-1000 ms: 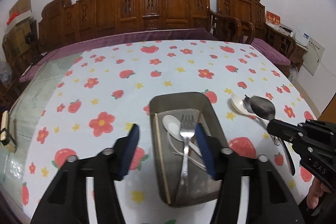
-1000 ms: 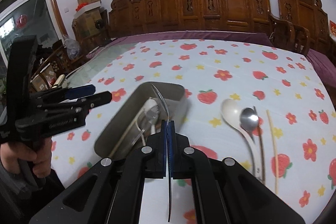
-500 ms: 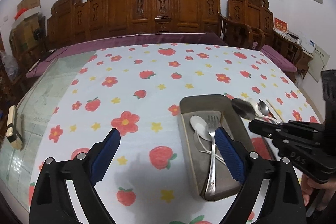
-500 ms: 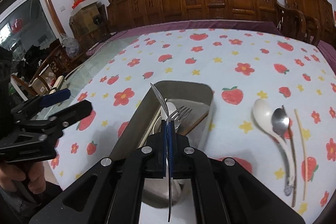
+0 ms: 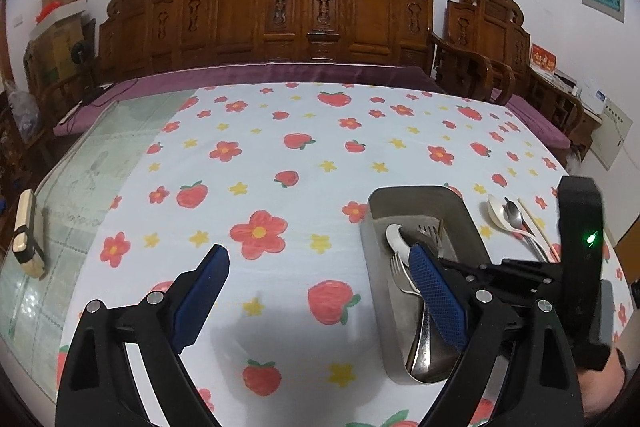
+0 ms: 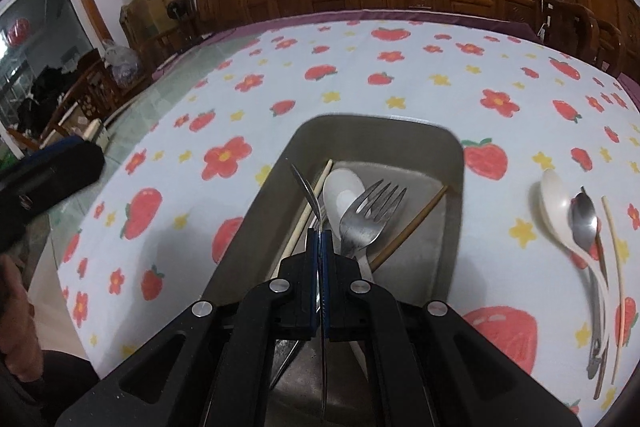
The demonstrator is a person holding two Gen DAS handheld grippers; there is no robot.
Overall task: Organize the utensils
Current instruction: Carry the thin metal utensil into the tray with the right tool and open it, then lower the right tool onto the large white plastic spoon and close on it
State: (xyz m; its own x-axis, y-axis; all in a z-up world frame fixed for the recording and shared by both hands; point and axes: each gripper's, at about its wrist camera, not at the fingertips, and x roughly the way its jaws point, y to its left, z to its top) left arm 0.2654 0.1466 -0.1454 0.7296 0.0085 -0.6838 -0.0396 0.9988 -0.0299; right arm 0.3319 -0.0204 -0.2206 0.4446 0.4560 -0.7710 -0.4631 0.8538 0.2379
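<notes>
Left wrist view: the left gripper [image 5: 316,281] hangs released over the strawberry-print tablecloth [image 5: 280,155], clear of the rectangular steel tray [image 5: 400,195] at 3 o'clock, probably leaving room for the other hand.

Right wrist view: the right gripper [image 6: 319,239] is clenched on a thin metal spoon [image 6: 306,187] held on edge above the tray [image 6: 452,151], presumably for release. Its long axis runs 6 to 12 o'clock, bowl toward 12.
</notes>
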